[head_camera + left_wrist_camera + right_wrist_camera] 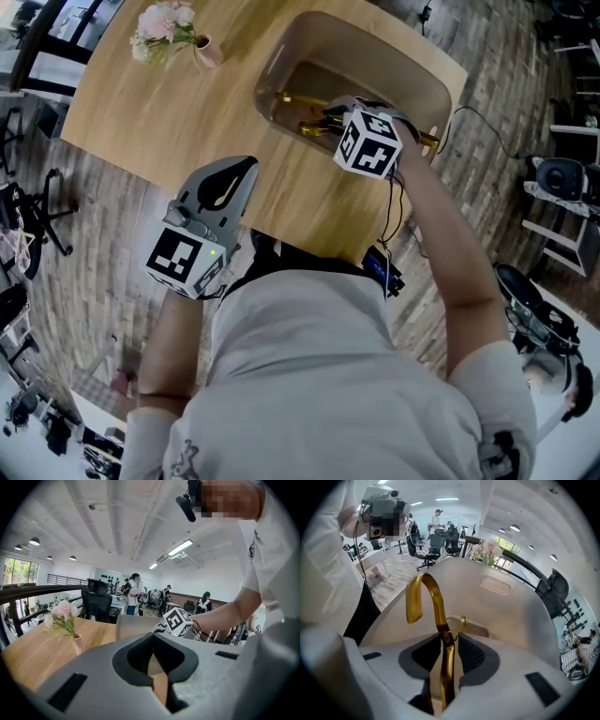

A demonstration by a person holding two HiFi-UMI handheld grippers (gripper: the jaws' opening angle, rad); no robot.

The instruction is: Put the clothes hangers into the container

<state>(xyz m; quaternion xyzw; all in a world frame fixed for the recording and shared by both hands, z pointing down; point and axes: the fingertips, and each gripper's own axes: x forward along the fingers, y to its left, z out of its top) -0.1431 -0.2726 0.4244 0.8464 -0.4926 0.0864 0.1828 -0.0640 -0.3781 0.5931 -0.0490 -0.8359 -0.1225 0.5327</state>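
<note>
A beige container (pixel 281 66) stands on the wooden table (pixel 150 112), with gold clothes hangers (pixel 305 103) lying in it. My right gripper (pixel 330 117) reaches down into it. In the right gripper view a gold hanger (pixel 433 597) stands between the jaws of the right gripper (pixel 449 637), hook up, with a narrow gap on each side, so the pads do not press on it. The container's inner wall (pixel 511 616) fills the view behind it. My left gripper (pixel 246 167) hovers over the table's near edge. In its own view the left gripper (pixel 153 637) is shut on nothing.
A small vase of pink flowers (pixel 169 28) stands at the table's far left corner; the vase of flowers (pixel 63 618) also shows in the left gripper view. Office chairs and equipment stand on the floor around the table. People stand in the background.
</note>
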